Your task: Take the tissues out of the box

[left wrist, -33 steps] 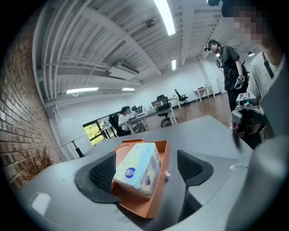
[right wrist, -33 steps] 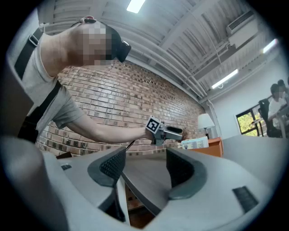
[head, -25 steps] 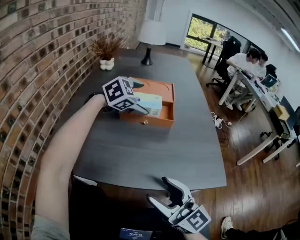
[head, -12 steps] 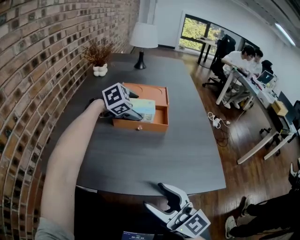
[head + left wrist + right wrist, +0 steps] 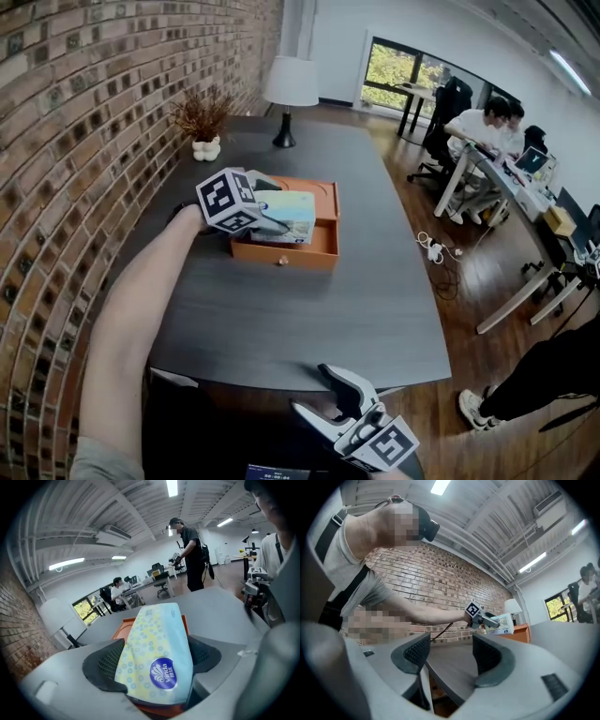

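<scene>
A pale blue and yellow tissue pack (image 5: 289, 214) sits between the jaws of my left gripper (image 5: 277, 221), just above the open orange box (image 5: 323, 253) on the dark table. In the left gripper view the pack (image 5: 157, 653) fills the gap, both pads press its sides, and the jaws are closing. The orange box (image 5: 125, 623) shows behind and below it. My right gripper (image 5: 312, 389) hangs off the table's near edge, open, with nothing between its fingers (image 5: 488, 656). In the right gripper view, the pack (image 5: 505, 623) is in the far left gripper (image 5: 487, 619).
A white lamp (image 5: 290, 86) and a potted dry plant (image 5: 204, 147) stand at the table's far end. A brick wall (image 5: 66, 187) runs along the left. People sit at desks (image 5: 487, 127) on the right, and someone's leg (image 5: 525, 375) stands near the table's right.
My left gripper's jaws have closed onto the tissue pack and raised it a little out of the orange box. A person has walked in at lower right. The right gripper has barely moved.
</scene>
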### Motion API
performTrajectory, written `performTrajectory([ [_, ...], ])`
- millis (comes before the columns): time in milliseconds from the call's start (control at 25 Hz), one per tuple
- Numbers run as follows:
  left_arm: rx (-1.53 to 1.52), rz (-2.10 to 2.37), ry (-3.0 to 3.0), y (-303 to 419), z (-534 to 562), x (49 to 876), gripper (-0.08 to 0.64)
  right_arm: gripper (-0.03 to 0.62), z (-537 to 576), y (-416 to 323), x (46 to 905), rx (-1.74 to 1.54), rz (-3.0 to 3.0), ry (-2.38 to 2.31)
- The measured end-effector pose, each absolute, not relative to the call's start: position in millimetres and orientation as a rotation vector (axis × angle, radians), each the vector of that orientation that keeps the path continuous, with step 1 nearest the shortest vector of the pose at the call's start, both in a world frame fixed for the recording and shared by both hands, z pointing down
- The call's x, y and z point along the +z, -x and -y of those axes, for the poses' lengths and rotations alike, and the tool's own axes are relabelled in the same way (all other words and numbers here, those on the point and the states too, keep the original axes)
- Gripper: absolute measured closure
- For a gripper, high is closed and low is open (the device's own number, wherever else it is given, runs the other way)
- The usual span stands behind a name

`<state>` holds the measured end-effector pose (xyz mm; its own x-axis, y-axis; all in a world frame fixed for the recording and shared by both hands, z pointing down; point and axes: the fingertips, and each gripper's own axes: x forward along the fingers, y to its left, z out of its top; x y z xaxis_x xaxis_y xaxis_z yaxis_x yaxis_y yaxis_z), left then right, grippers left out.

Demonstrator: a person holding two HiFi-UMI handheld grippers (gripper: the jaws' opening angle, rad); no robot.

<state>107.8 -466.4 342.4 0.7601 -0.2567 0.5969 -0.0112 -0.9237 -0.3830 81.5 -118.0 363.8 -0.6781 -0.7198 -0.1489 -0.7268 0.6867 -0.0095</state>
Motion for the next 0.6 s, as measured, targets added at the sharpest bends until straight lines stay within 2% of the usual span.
performTrajectory([
  [280,-0.444,-0.328,2.813,-71,396,268,0.167,0.296,117,-82,365,0.066,-2.758,1.188],
  [600,0.178,-0.351,3.153,-31,277,276,0.170,0.296,114,-83,357,0.133,-2.739,1.197],
])
